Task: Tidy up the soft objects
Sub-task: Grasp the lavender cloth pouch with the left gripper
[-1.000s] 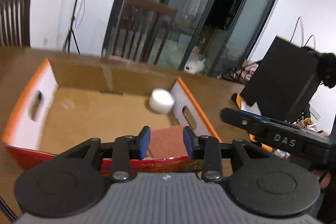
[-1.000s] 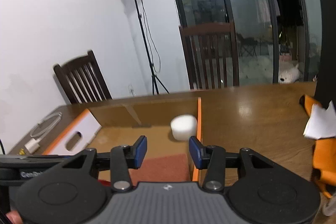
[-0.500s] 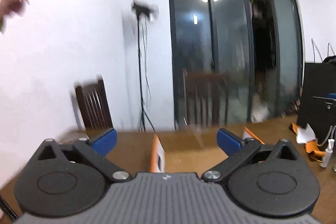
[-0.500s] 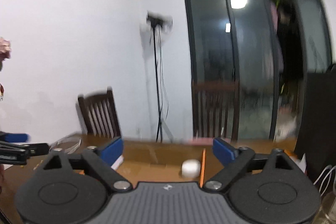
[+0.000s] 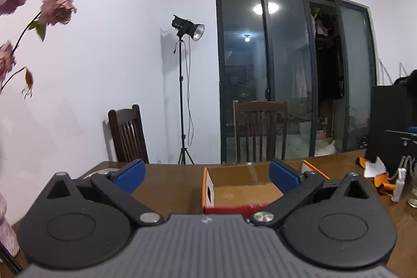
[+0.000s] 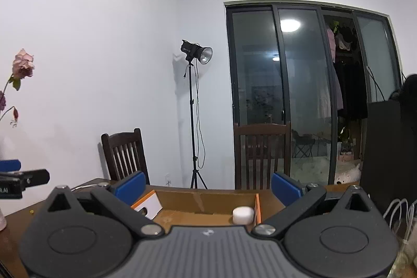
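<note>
Both pairs of jaws stand spread as wide as they go, with nothing held between their blue pads. Seen from the left wrist, the left gripper [image 5: 207, 172] hangs level above the brown wooden table [image 5: 169, 186], and the open cardboard box with orange edges and a red near wall [image 5: 234, 189] sits on the table just beyond it, framed between the 2 pads. Its white left end wall has a cut-out handle hole.

From the right wrist, the right gripper [image 6: 207, 185] also hangs level over the near edge of that box [image 6: 203, 199]. A small white soft cylinder [image 6: 243, 215] lies on the box floor in the far right corner, touching or just beside the orange right wall. Whether anything else lies in the box cannot be told, since the gripper body hides the near part of the floor.

Behind the table stand 2 dark wooden chairs [image 5: 129, 133], a black studio light on a tripod [image 5: 186, 85] against the white wall, and dark sliding glass doors [image 5: 286, 74]. Faded pink roses [image 5: 56, 5] show at the left.
</note>
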`<state>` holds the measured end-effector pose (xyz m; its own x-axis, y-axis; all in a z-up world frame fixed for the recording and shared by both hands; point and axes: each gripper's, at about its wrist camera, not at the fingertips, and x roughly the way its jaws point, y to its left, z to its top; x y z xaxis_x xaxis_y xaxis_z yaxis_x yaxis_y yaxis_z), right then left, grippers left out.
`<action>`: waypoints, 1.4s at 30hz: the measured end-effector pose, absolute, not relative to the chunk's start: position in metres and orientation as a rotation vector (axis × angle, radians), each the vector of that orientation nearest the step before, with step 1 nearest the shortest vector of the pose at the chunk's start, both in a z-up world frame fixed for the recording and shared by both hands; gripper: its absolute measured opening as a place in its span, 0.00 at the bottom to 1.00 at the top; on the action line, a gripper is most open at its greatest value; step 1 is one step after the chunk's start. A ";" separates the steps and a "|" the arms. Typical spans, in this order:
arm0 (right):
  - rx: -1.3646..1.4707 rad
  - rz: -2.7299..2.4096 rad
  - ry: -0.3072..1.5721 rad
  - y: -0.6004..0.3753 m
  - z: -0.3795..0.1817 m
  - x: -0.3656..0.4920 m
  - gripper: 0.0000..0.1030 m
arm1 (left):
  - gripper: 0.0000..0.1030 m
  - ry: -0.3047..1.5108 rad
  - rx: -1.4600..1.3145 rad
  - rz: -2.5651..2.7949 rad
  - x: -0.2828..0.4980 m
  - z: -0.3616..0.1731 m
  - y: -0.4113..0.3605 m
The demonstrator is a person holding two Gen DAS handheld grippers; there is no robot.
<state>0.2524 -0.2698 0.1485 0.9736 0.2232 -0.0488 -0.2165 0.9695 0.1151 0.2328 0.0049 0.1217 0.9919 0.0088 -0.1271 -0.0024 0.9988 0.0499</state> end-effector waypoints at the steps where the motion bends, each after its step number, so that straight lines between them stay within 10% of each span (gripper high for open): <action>1: 0.112 0.231 0.062 -0.270 0.142 0.244 1.00 | 1.00 0.132 0.052 -0.006 0.227 0.116 0.004; 19: 0.163 0.371 0.409 -0.229 0.017 0.148 0.99 | 0.98 0.369 -0.022 -0.033 0.171 0.012 0.048; 33: 0.266 0.458 0.530 -0.146 0.009 0.283 0.85 | 0.29 0.512 -0.272 -0.183 0.284 -0.022 0.080; 42: 0.322 0.531 0.627 -0.133 -0.006 0.307 0.31 | 0.13 0.577 -0.319 -0.236 0.292 -0.028 0.083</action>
<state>0.3075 -0.1327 -0.0063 0.6838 0.5594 -0.4685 -0.3706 0.8193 0.4374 0.2919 0.0831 -0.0284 0.8133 -0.3058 -0.4950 0.1291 0.9244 -0.3590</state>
